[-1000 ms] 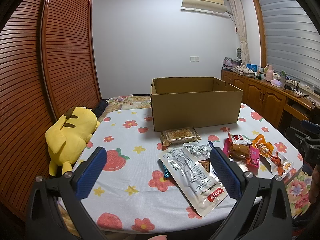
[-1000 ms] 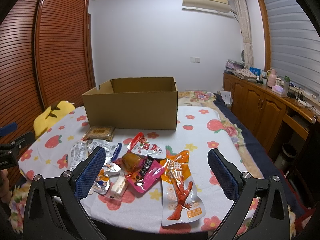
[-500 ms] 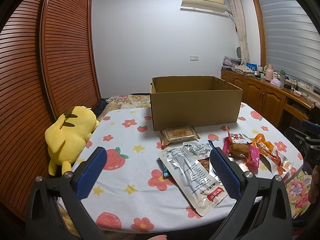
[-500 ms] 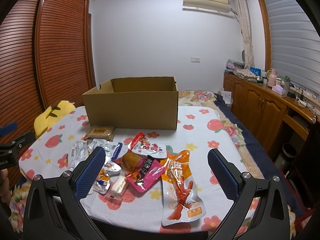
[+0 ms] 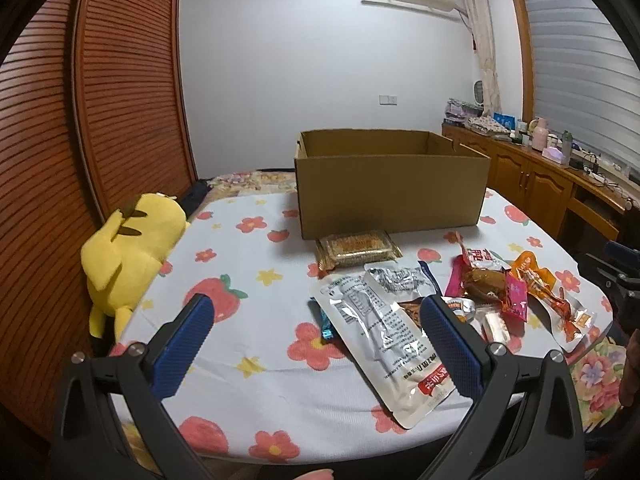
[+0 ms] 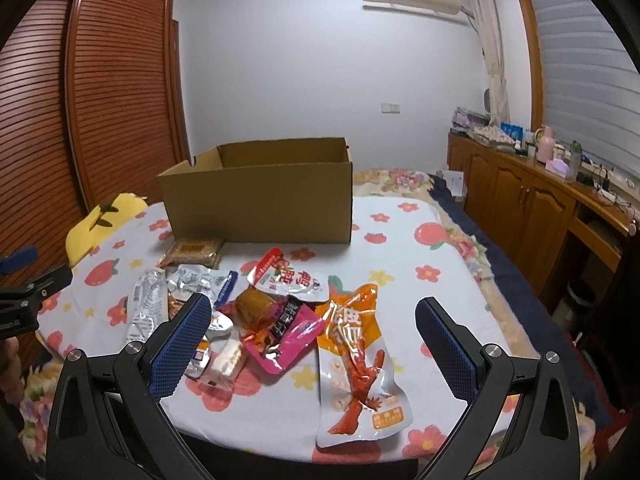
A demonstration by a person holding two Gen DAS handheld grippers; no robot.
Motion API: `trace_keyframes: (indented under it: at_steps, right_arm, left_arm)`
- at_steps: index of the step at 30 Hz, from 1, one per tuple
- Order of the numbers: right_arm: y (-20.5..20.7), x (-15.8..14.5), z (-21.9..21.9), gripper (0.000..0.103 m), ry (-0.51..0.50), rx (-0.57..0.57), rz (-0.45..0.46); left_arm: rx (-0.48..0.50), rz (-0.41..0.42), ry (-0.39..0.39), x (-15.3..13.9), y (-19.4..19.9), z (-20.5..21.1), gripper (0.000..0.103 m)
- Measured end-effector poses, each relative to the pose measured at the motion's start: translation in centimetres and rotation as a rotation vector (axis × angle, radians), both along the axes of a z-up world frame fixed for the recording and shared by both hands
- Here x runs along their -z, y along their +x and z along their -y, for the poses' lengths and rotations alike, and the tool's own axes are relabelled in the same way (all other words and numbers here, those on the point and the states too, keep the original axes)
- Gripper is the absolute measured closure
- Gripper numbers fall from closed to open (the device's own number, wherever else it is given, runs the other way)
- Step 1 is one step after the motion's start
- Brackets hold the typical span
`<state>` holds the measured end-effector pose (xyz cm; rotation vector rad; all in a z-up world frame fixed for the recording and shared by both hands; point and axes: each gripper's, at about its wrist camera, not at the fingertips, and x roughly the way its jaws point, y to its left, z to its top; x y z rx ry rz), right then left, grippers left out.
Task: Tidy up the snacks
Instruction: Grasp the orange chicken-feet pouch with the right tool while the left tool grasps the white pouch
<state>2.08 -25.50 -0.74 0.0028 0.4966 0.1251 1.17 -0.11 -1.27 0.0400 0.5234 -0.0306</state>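
Note:
An open cardboard box [image 5: 392,192] stands at the back of the table; it also shows in the right wrist view [image 6: 260,196]. Several snack packets lie in front of it: a long silver pouch [image 5: 384,328], a clear tray of brown biscuits [image 5: 356,246], a pink packet [image 6: 280,332] and an orange chicken-foot pouch [image 6: 356,360]. My left gripper [image 5: 316,312] is open and empty, above the near edge by the silver pouch. My right gripper [image 6: 312,316] is open and empty, above the pink and orange packets.
A flowered tablecloth [image 5: 248,264] covers the table. A yellow plush toy [image 5: 128,248] leans at the table's left edge against the wooden louvred wardrobe [image 5: 80,120]. A wooden sideboard [image 6: 540,200] with bottles runs along the right wall.

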Motion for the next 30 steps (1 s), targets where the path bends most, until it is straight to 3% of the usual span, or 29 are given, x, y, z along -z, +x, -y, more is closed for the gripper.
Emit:
trace_keyframes:
  at_steps: [10,13,16,19,27,30]
  right_arm:
    - [1.6,1.8,1.8,0.000,-0.008,-0.045,-0.072]
    - [2.8,2.8,2.5,0.001,-0.005,-0.067,-0.130]
    - [3.9,3.9,2.9,0.007,0.005,-0.092,-0.186]
    - [4.8,5.0,3.3,0.021,0.011,-0.103,-0.235]
    - [6.5,5.9,3.9,0.031,-0.014,-0.121,-0.288]
    - [7.3,6.6,4.0,0.053,-0.034,-0.121,-0.315]
  left_arm:
    - [0.024,-0.109,-0.032,3.1,2.2,0.1,0.000]
    - [0.027,-0.136,-0.040,3.9,2.7,-0.1,0.000]
    - [0.040,-0.165,-0.055,4.5,3.4,0.0,0.000]
    - [0.052,-0.193,-0.064,5.0,4.2,0.2,0.000]
    - [0.081,-0.261,-0.111,5.8,5.9,0.3,0.000]
    - [0.096,-0.279,-0.144,5.9,6.6,0.2,0.002]
